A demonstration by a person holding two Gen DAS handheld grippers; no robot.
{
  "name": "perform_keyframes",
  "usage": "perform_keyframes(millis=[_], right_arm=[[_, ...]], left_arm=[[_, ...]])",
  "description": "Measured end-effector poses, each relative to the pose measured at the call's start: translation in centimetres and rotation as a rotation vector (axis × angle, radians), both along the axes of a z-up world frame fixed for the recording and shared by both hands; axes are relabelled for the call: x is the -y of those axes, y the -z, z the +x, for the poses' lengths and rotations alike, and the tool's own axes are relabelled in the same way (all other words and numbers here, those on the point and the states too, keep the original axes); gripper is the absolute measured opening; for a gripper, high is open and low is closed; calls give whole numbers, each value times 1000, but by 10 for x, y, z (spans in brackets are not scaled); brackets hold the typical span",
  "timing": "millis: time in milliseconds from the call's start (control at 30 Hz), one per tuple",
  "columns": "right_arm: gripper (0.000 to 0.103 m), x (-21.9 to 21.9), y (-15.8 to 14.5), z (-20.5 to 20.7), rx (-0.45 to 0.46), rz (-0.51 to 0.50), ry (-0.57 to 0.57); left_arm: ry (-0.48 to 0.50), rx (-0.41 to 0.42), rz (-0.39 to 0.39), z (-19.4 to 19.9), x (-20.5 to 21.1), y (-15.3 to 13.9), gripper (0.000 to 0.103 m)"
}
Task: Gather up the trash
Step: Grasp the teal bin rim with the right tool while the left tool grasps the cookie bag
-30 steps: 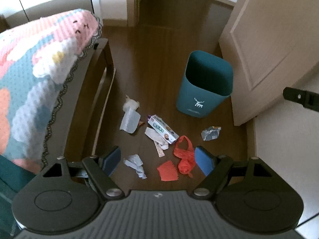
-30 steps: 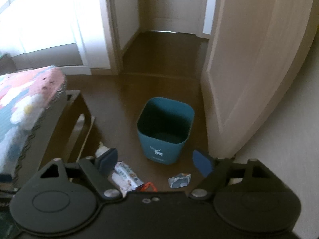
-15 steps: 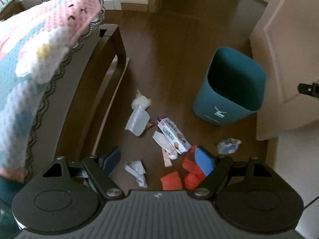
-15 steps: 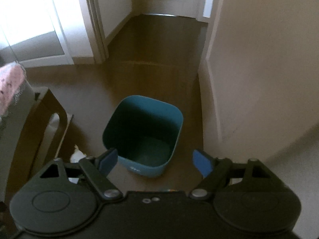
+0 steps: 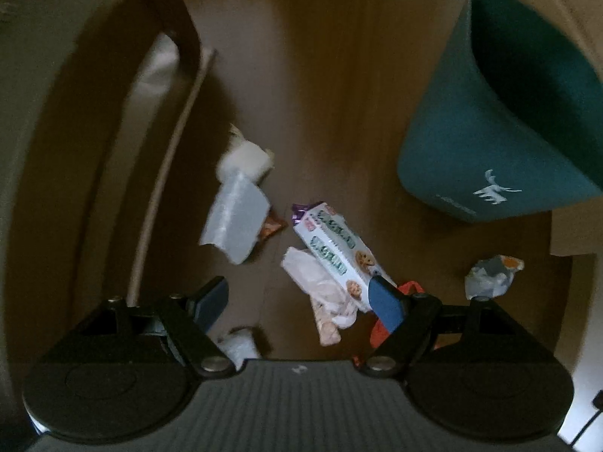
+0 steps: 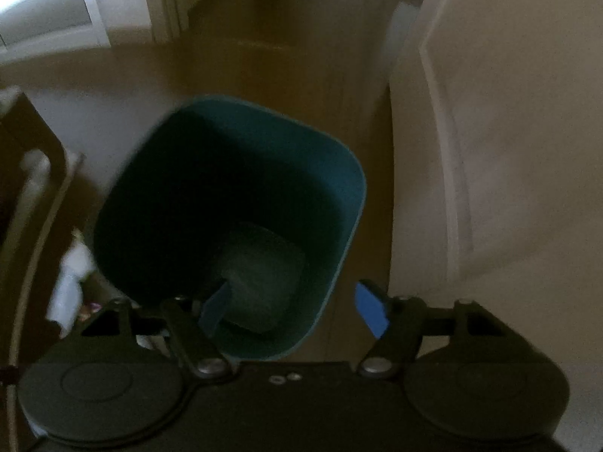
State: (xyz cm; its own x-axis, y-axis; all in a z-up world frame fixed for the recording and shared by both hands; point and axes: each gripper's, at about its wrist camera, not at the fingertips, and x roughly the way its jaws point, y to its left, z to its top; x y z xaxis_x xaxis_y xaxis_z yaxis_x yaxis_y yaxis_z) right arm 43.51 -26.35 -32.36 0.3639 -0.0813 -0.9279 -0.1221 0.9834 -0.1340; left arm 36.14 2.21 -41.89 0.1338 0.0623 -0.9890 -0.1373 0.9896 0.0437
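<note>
Trash lies scattered on the brown floor in the left wrist view: a white cookie package point(image 5: 335, 245), a crumpled pale wrapper point(image 5: 324, 290), a clear plastic bag point(image 5: 237, 222), a white tissue point(image 5: 245, 156), a red net point(image 5: 380, 327), a white scrap point(image 5: 237, 344) and a crumpled foil wrapper point(image 5: 490, 277). My left gripper point(image 5: 299, 303) is open and empty, low over the pale wrapper and cookie package. The teal bin point(image 5: 501, 113) stands at the right. My right gripper point(image 6: 296, 307) is open and empty above the bin's point(image 6: 241, 203) near rim.
A dark wooden furniture frame point(image 5: 113, 132) runs along the left of the trash. A beige door point(image 6: 508, 132) and wall stand close to the right of the bin. A hallway floor point(image 6: 301, 37) opens beyond the bin.
My left gripper has dropped closer to the trash on the floor. My right gripper has moved forward and down over the bin's opening. Both stay open.
</note>
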Motion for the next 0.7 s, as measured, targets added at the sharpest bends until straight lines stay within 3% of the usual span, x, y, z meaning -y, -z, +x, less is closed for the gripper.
perform_keyframes(millis=[167,300,567,700], right_arm=[[58,15,29,25,-76,8,5],[59,20,35,31,-109,46,-5],[58,12,46,27,-113,59,-63],[56,9,42,26,-115,80,-65]], left_arm=[[-67,-60,-60,30,4,79,82],[-112,-118,-69,44,10,134,82],[-177,-211,-74,62,17,210,81],[-153,-230,-64,63,28,225,80]])
